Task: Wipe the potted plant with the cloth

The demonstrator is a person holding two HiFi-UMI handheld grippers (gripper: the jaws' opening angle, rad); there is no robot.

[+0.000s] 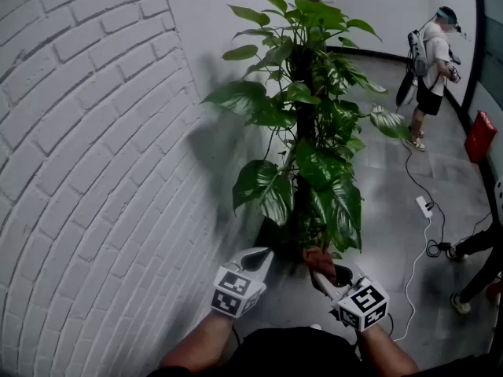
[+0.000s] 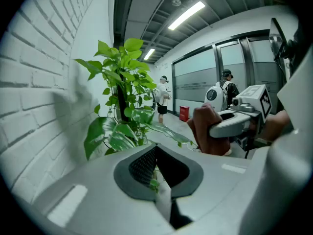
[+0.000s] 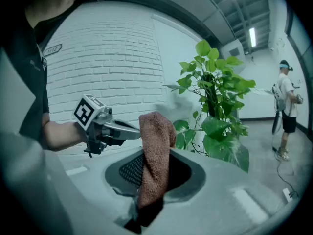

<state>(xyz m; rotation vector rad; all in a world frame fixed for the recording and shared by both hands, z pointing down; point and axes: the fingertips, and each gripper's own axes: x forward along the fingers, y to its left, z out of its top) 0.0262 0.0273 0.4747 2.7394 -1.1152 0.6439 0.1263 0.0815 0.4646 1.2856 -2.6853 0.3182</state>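
Observation:
The potted plant (image 1: 306, 132) stands tall with broad green leaves beside the white brick wall; it also shows as the plant (image 2: 122, 92) and the plant (image 3: 215, 97). Low at its base, in front of the dark pot (image 1: 277, 236), my two grippers sit side by side. The right gripper (image 1: 321, 272) is shut on a reddish-brown cloth (image 1: 318, 259), which stands up from its jaws as the cloth (image 3: 154, 151) and the cloth (image 2: 208, 131). My left gripper (image 1: 263, 256) is shut; a tiny green bit shows at its seam (image 2: 154, 184), held or behind I cannot tell.
White brick wall (image 1: 94, 132) runs along the left. On the grey floor lie a power strip (image 1: 424, 206) with a cable. A person (image 1: 431, 69) stands far right, near a red box (image 1: 479, 136). Another person's leg (image 1: 475, 269) is at the right edge.

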